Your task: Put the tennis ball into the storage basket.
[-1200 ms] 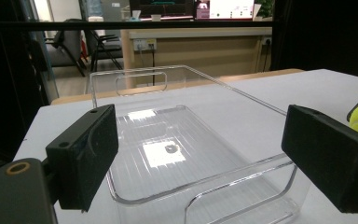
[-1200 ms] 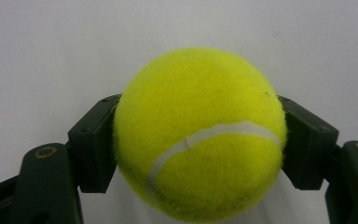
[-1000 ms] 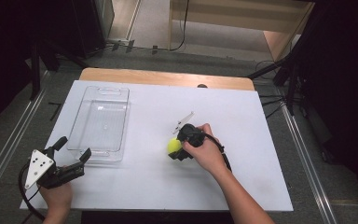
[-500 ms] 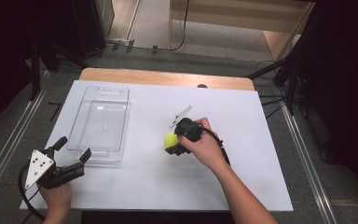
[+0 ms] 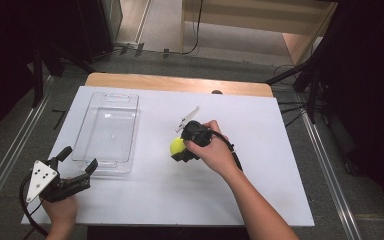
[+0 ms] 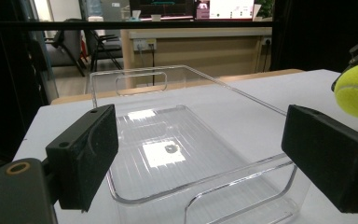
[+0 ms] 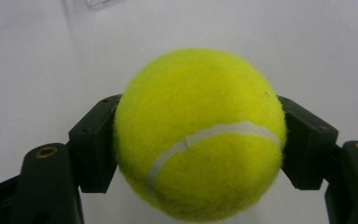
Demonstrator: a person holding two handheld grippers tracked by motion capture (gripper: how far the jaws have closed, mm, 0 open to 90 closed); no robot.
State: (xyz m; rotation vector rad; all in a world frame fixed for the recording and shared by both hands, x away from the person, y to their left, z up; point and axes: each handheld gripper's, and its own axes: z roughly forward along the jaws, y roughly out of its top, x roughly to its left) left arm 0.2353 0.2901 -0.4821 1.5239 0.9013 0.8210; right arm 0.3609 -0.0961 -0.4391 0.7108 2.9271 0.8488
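1. The right hand (image 5: 215,152) comes in from the bottom of the high view, the forearm running up and to the left; it grips the right gripper (image 5: 181,150) near the middle of the white surface (image 5: 260,200), with the jaws pointing left toward the tray (image 5: 107,131).
2. The jaws of the right gripper are closed on the ball (image 7: 200,135), one on each side of it; in the right gripper view the yellow ball hides the inner faces of both jaws.
3. In the high view the ball (image 5: 177,145) is a short way right of the tray, apart from it; I cannot tell if it touches the surface or is lifted.
4. The left hand (image 5: 60,210) is at the bottom left edge of the surface, partly cut off by the frame; it holds the left gripper (image 5: 77,167) just in front of the near end of the tray.
5. The jaws of the left gripper are wide apart and hold nothing; in the left gripper view the clear tray (image 6: 177,140) lies between them, and the ball (image 6: 356,91) is cut off at the right edge.
6. The grey plate (image 5: 41,178) covers part of the left gripper from above.
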